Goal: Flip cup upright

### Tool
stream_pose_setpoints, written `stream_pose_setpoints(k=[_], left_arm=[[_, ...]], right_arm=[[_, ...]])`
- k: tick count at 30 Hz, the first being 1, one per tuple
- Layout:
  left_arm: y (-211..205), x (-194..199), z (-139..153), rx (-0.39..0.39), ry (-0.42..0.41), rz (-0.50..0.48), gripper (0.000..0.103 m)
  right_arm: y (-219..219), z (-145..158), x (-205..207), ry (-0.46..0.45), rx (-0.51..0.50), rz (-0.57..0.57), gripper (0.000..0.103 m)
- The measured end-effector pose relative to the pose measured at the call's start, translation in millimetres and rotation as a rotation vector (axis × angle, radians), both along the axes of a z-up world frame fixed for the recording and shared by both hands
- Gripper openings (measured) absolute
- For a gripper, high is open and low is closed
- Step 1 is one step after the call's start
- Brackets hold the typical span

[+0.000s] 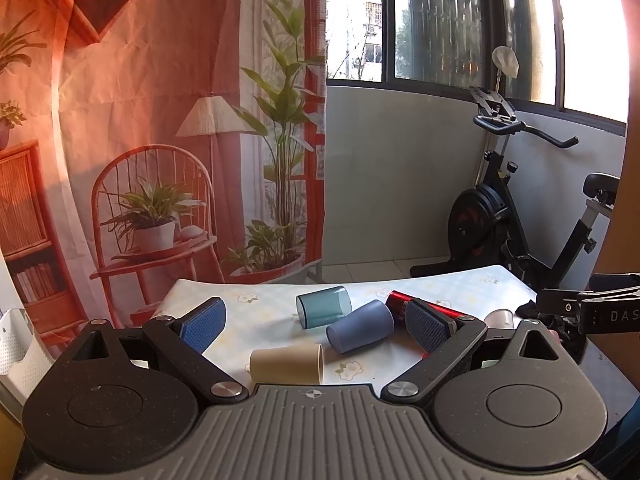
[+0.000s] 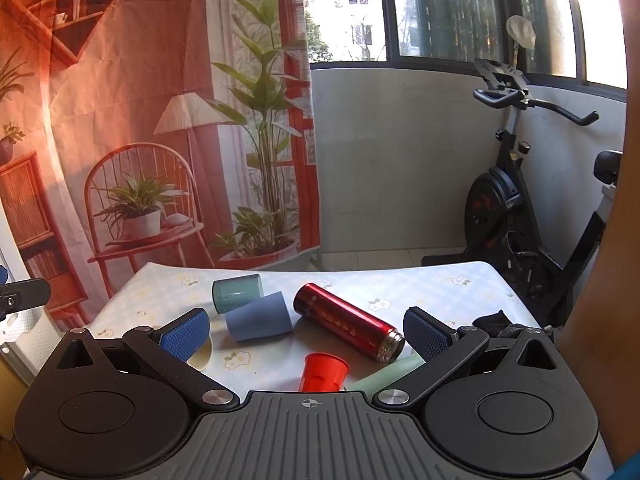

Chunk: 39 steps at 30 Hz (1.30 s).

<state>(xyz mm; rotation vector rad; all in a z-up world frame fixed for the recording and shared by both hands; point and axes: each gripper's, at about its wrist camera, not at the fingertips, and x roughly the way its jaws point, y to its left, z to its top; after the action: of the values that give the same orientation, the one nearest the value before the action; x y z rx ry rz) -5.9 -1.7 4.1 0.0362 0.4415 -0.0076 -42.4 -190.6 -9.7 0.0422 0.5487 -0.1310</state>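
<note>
Several cups lie on their sides on a floral tablecloth [image 1: 460, 280]. In the left wrist view a beige cup [image 1: 286, 362] lies nearest, a blue-grey cup [image 1: 360, 332] behind it, and a clear teal cup [image 1: 324, 306] farther back. My left gripper [image 1: 316, 326] is open above them and holds nothing. In the right wrist view a red cup [image 2: 323, 372] lies nearest, rim towards me, with the blue-grey cup [image 2: 258, 322] and teal cup [image 2: 237, 292] to the left. My right gripper [image 2: 306, 334] is open and empty.
A red metal flask [image 2: 348, 326] lies on its side mid-table, and a pale green cup [image 2: 390, 374] lies partly hidden by my right finger. A white cup [image 1: 500, 319] and a black cloth [image 2: 494, 322] lie at the table's right. An exercise bike [image 1: 520, 216] stands beyond the table.
</note>
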Motion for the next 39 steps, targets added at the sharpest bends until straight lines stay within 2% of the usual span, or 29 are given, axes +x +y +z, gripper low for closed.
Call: stream_pose_setpoints(k=[39], left_arm=[[0.8,-0.1,-0.3,-0.005,-0.002,-0.009,0.098]], right_arm=[[0.4,-2.3,-0.2,0.001,0.002,-0.001,0.103]])
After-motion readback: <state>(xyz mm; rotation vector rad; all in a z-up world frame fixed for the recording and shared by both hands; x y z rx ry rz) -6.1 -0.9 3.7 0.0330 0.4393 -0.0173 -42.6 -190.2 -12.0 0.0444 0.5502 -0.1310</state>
